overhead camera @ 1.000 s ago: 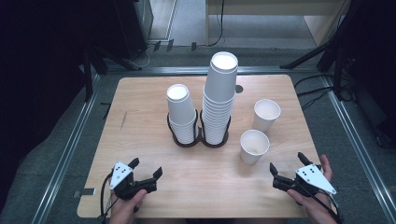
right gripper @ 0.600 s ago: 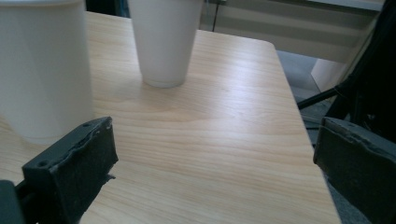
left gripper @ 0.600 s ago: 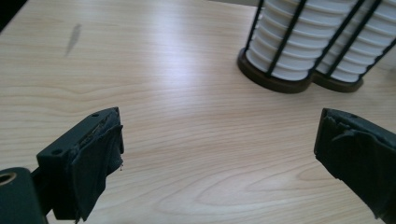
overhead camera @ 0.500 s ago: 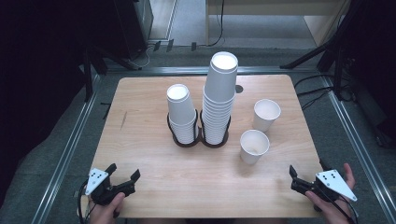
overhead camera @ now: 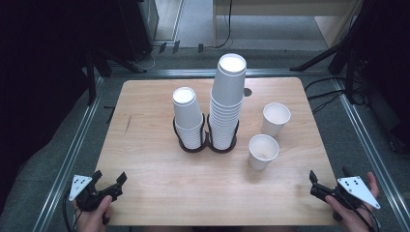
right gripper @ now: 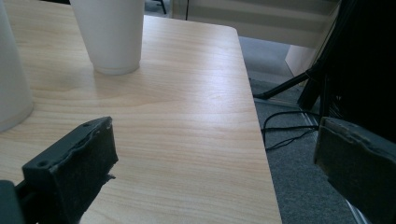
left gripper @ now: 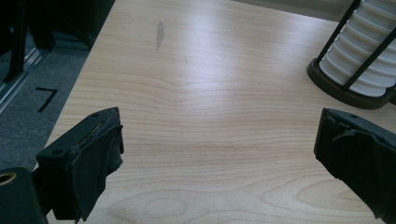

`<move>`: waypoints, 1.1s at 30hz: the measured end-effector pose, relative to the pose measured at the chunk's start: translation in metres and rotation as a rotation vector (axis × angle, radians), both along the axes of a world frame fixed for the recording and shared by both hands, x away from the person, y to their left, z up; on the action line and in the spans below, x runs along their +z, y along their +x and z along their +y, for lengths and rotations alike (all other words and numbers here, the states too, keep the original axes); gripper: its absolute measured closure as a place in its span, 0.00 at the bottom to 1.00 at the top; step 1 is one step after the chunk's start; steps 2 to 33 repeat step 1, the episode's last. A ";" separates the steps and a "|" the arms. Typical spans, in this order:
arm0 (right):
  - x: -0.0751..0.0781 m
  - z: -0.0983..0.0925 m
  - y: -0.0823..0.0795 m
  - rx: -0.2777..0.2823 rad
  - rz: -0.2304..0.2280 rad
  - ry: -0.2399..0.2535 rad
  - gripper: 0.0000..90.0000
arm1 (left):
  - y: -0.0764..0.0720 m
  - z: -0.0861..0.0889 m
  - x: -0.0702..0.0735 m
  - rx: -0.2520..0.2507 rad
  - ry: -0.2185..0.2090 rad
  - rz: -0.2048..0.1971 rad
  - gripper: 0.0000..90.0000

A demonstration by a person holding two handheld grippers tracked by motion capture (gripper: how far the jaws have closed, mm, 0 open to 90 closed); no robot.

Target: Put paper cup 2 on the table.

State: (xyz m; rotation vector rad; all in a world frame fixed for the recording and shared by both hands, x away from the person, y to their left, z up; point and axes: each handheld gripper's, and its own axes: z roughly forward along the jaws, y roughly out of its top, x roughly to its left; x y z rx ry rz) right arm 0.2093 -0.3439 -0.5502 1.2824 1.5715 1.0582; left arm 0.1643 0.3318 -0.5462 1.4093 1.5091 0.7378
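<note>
Both hand-held grippers, left (overhead camera: 107,184) and right (overhead camera: 329,180), are held spread and empty at the bench (overhead camera: 145,111) corners, apparently so the two loose cups (overhead camera: 263,152) can be reached.

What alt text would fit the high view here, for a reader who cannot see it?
Two stacks of white paper cups, a short stack and a tall stack, stand upside down in a black double holder on a wooden table. Two loose cups stand upright to their right. Near the front corners, the left gripper and right gripper are open, holding nothing.
</note>
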 end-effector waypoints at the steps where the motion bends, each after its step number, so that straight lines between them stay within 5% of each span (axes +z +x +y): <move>1: 0.001 0.001 0.000 0.004 -0.002 0.004 0.00 | 0.001 -0.002 0.000 -0.003 -0.002 -0.001 0.02; 33: 0.001 0.001 0.000 0.004 -0.002 0.004 0.00 | 0.001 -0.002 0.000 -0.003 -0.002 -0.001 0.02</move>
